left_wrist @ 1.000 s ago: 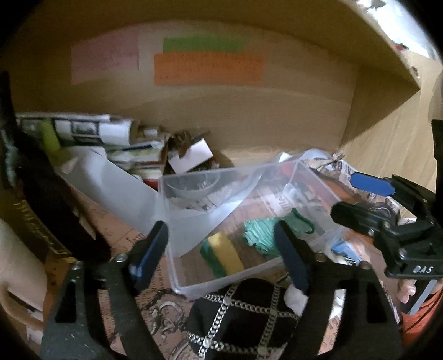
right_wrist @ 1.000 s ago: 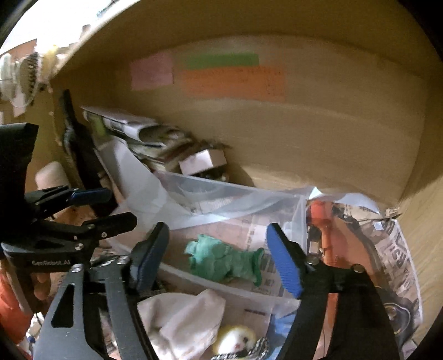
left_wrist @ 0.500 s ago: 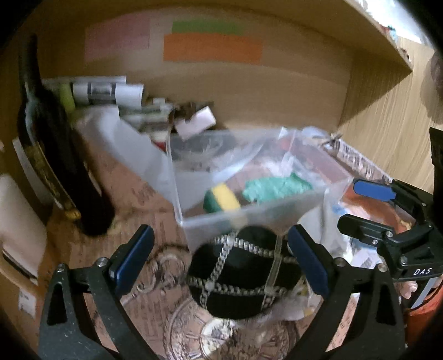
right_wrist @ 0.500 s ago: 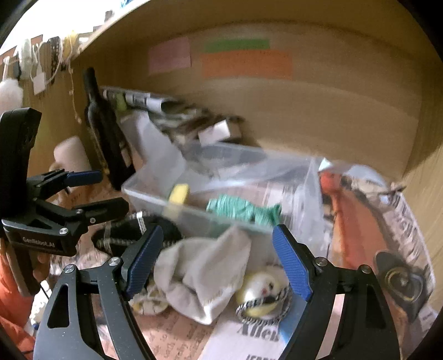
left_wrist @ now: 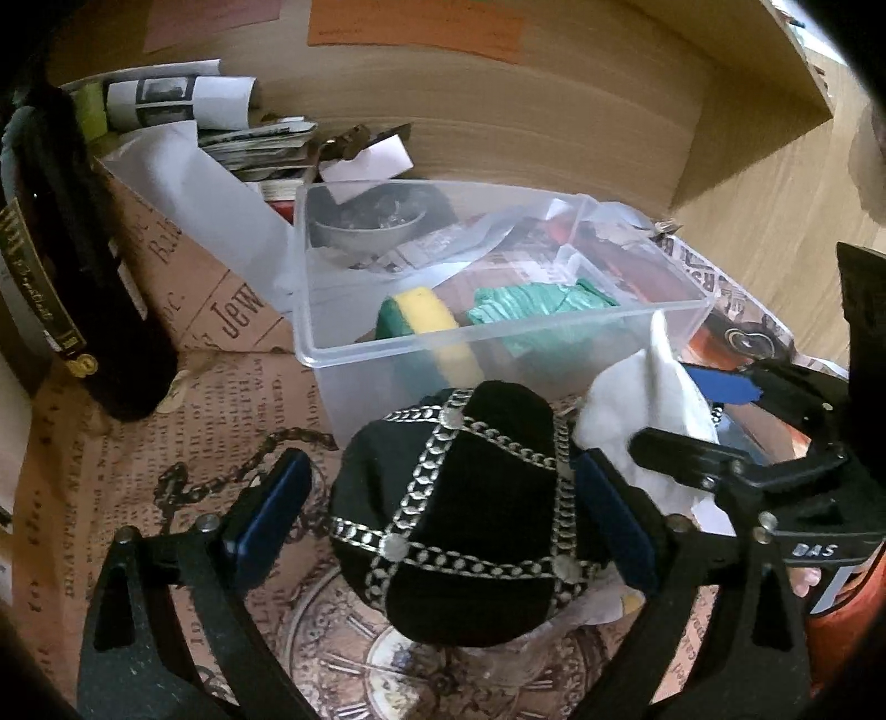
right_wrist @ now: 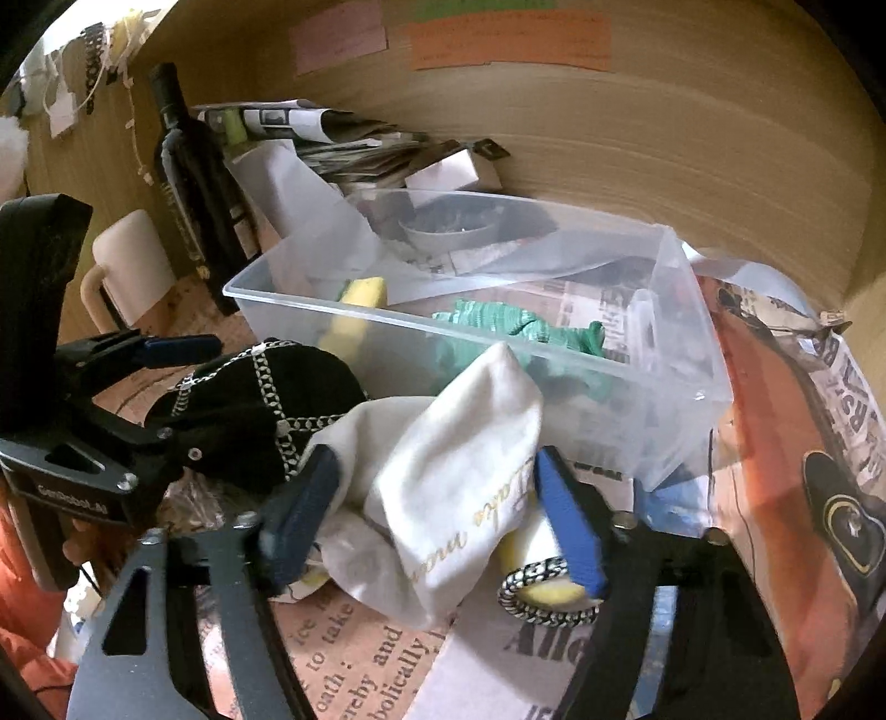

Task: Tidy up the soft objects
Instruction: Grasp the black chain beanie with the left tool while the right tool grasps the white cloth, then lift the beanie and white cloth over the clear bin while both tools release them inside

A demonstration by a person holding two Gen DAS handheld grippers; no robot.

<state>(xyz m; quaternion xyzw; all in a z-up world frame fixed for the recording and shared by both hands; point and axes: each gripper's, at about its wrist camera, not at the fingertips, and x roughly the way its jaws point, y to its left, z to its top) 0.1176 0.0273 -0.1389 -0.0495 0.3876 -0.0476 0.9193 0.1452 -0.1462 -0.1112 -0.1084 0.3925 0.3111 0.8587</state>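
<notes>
Newsprint-covered table (left_wrist: 99,471): both jaws, spread earlier, have dropped, now straddling black pouch (left_wrist: 459,515) and white cloth (right_wrist: 443,487).

Background clutter only:
- Dark glass wine bottle with a gold-edged label (left_wrist: 61,266), upright at far left, on brown newspaper-print table covering (left_wrist: 183,443).
- Cream ceramic mug with a handle (right_wrist: 130,266), just beside the bottle in the right wrist view.
- Rolled and stacked newspapers (left_wrist: 183,102) against the wooden back wall (left_wrist: 554,122), behind a translucent plastic sheet (left_wrist: 205,188) propped up at an angle.
- Small white folded card (left_wrist: 368,166) by the stack.
- Grey round bowl (left_wrist: 368,219), contents unclear, seen through clear plastic; probably behind it.
- Orange paper label (right_wrist: 509,39), pink paper label (right_wrist: 338,36) stuck on the wall.
- Red printed poster with a black heart motif (right_wrist: 803,498) on the right.
</notes>
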